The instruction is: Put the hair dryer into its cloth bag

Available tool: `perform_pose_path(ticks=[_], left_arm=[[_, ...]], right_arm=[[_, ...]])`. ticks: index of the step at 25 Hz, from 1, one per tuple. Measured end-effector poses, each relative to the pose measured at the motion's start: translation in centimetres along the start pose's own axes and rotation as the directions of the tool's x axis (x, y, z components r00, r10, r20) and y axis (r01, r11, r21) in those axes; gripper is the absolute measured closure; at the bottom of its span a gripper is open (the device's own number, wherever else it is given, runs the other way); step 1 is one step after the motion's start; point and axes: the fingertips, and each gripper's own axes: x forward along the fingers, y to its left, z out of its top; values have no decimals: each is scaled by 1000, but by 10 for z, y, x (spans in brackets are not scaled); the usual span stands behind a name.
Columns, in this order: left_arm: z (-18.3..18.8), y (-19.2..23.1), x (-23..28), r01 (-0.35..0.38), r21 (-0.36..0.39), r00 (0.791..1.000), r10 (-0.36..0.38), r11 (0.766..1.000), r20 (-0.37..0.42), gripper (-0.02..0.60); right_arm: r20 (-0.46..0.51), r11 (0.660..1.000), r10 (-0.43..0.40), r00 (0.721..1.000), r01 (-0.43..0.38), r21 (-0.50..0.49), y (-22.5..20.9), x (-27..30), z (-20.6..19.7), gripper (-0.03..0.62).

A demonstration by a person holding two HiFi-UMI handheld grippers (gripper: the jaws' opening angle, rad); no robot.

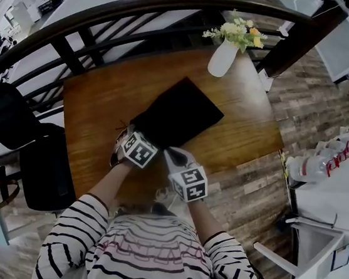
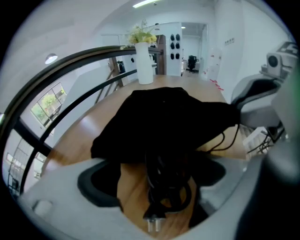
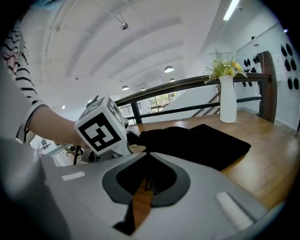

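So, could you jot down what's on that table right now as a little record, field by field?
Surface: wooden table
Bag: black cloth bag, its near end at the tongs
Cord: black cord with plug trails out from the bag's near end
Hair dryer: body not visible
Left tongs: open, cord lying between them
Right tongs: tips together by the bag's near edge; unclear if they pinch anything
Backdrop: white vase of flowers at the table's far edge

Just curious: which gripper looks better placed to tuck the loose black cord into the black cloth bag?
Probably the left gripper: its jaws stand apart around the coiled black cord at the mouth of the black cloth bag. The right gripper has its jaws together.
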Motion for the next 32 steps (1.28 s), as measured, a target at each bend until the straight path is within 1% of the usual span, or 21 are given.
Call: perform_pose_path(ticks=[2, 6, 9, 12, 16, 20, 23, 25, 29, 32], left_arm=[[-7, 5, -13, -24, -41, 999, 26, 999, 36, 113], [-28, 11, -37, -37, -134, 996, 48, 990, 81, 89], [-41, 13, -53, -40, -160, 993, 58, 986, 107, 83], [-55, 13, -68, -43, -162, 990, 64, 986, 124, 81], [-71, 10, -91, -32, -154, 986, 56, 988, 157, 81], [-82, 7, -112, -22, -138, 980, 49, 990, 195, 81], [-90, 3, -125, -9, -124, 975, 36, 992, 218, 81], [-99, 3, -133, -2, -112, 973, 28, 994, 229, 81], [-112, 1, -150, 9, -88, 966, 14, 996, 259, 83], [-112, -1, -165, 10, -71, 953, 11, 997, 301, 84]], right_arm=[[-11, 1000, -11, 1000, 11, -1, 2, -1, -6, 583], [-28, 999, -48, 998, 48, -10, 10, -3, -14, 583], [-45, 996, -83, 996, 82, -23, 16, -3, -25, 582], [-66, 991, -134, 989, 132, -37, 21, -3, -37, 582], [-86, 975, -215, 973, 209, -69, 28, -3, -51, 580], [-115, 960, -279, 953, 275, -51, 41, -5, -61, 577], [-121, 942, -335, 934, 331, -52, 49, -7, -64, 549], [-119, 936, -352, 928, 349, -50, 61, -6, -66, 509], [-84, 924, -383, 920, 381, -37, 85, -11, -60, 507], [-30, 910, -415, 910, 414, -17, 99, -24, -46, 511]])
